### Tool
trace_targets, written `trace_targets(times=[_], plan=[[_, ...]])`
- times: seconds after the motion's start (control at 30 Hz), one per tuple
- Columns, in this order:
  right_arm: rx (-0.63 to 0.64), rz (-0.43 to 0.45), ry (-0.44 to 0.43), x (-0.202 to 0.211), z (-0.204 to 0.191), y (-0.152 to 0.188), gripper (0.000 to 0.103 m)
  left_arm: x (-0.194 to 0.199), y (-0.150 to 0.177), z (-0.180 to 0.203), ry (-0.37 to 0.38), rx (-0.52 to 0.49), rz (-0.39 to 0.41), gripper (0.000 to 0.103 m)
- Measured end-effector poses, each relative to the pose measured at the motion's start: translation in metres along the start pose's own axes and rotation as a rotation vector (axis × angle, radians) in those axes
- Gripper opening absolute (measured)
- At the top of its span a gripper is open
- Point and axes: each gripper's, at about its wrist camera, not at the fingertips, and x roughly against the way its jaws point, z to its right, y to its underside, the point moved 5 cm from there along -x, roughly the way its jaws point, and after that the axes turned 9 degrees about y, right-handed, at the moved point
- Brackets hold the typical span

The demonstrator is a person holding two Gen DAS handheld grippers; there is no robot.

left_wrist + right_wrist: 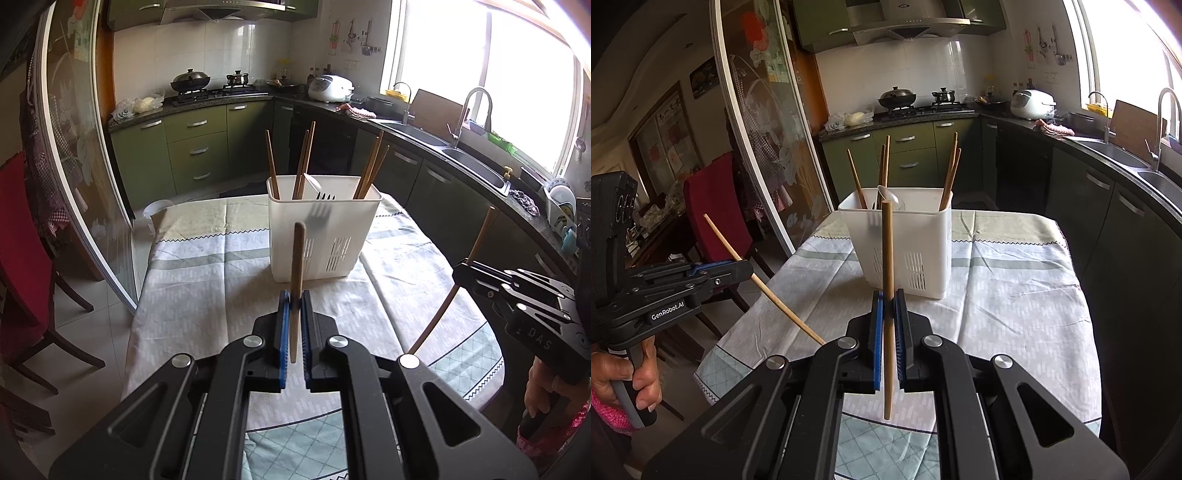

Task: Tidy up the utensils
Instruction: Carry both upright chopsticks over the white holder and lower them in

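Observation:
A white utensil holder [321, 236] stands on the table and holds several wooden chopsticks, a fork and a white spoon; it also shows in the right wrist view [908, 243]. My left gripper [294, 300] is shut on a wooden chopstick [297, 258], held upright in front of the holder. My right gripper [889, 299] is shut on another wooden chopstick [886, 251], also upright and short of the holder. The right gripper [461, 271] shows at the right of the left view; the left gripper [748, 267] shows at the left of the right view.
The table carries a pale patterned cloth [207, 280]. A red chair [26, 251] stands to the left by a glass sliding door [85, 155]. Green cabinets, a stove with pots and a sink [476, 162] line the back and right.

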Motion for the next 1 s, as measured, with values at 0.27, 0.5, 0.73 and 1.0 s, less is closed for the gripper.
trace_targets(times=[0.27,0.5,0.73,1.0], plan=[[0.025,0.034,-0.005,0.013,-0.003,-0.021,0.007,0.011,-0.023,0.007,0.024,-0.023,0.022,0.006],[0.044,0.075,-0.015,0.030,-0.004,-0.055,0.007,0.023,-0.053,0.014,0.061,-0.035,0.034,0.006],[0.056,0.138,-0.020,0.051,-0.006,-0.102,0.007,0.037,-0.104,0.016,0.071,-0.042,0.071,0.006],[0.035,0.203,-0.017,0.057,0.002,-0.161,0.007,0.039,-0.171,0.017,0.037,-0.068,0.166,0.006]])
